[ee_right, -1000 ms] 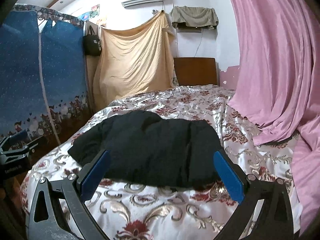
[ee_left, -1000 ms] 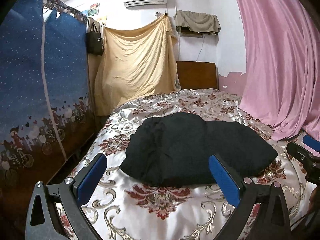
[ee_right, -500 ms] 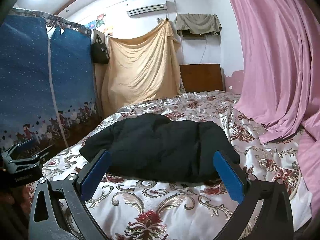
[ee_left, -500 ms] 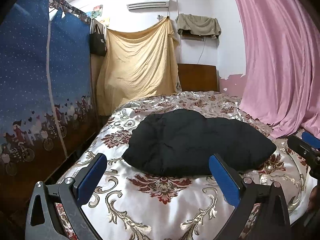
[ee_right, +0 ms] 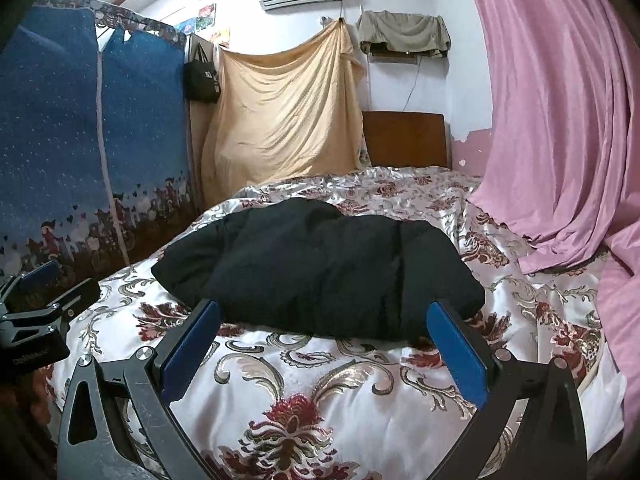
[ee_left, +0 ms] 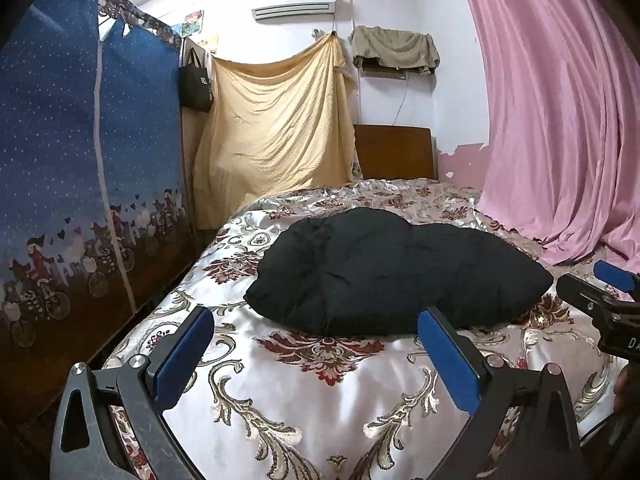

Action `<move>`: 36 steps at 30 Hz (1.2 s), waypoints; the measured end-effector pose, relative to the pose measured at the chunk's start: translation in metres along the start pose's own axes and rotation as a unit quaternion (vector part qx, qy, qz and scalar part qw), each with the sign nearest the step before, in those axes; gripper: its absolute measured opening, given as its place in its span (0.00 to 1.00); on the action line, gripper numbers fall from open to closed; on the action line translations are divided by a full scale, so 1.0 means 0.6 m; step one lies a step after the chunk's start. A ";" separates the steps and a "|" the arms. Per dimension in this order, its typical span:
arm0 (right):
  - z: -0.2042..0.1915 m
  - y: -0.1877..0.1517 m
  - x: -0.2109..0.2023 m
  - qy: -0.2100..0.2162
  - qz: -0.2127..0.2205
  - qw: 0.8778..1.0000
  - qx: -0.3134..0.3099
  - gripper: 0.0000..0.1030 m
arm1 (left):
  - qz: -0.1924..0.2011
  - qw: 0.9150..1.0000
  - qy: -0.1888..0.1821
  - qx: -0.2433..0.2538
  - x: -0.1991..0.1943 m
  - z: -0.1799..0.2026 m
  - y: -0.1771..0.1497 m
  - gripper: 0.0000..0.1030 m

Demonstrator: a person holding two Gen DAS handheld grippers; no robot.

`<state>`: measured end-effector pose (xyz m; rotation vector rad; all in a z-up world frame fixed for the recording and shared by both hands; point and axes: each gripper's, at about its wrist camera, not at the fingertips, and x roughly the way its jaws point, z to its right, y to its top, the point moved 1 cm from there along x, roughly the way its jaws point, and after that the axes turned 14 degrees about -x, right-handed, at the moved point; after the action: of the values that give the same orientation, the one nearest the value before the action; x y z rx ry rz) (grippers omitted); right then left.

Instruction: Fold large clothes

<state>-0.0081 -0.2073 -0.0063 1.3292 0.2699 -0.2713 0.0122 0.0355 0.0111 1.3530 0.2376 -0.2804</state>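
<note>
I have both grippers spread wide with nothing between the pads: the left gripper [ee_left: 316, 342] and the right gripper [ee_right: 324, 334] hover over the near end of the bed [ee_left: 304, 392]. The black garment [ee_left: 384, 272] lies folded in a puffy bundle mid-bed, apart from both, near the pink curtain [ee_left: 560, 120]
</note>
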 end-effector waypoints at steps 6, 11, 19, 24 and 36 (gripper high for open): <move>0.002 -0.002 0.003 0.001 -0.003 1.000 0.000 0.98 | -0.003 1.000 0.001 -0.001 0.000 0.001 -0.002 1.00; -0.001 -0.004 0.004 0.003 -0.006 1.000 0.000 0.98 | -0.003 1.000 0.004 0.002 0.001 0.002 -0.003 1.00; 0.001 -0.007 0.004 0.004 -0.003 1.000 0.003 0.98 | -0.004 1.000 0.005 0.003 0.000 0.002 -0.004 1.00; 0.001 -0.007 0.005 0.005 -0.004 1.000 0.002 0.98 | -0.004 1.000 0.004 0.004 0.001 0.002 -0.003 1.00; -0.001 -0.007 0.003 0.005 -0.004 1.000 0.002 0.98 | -0.004 1.000 0.004 0.004 0.001 0.001 -0.003 1.00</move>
<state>-0.0077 -0.2076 -0.0107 1.3340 0.2821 -0.2722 0.0122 0.0346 0.0094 1.3620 0.2483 -0.2831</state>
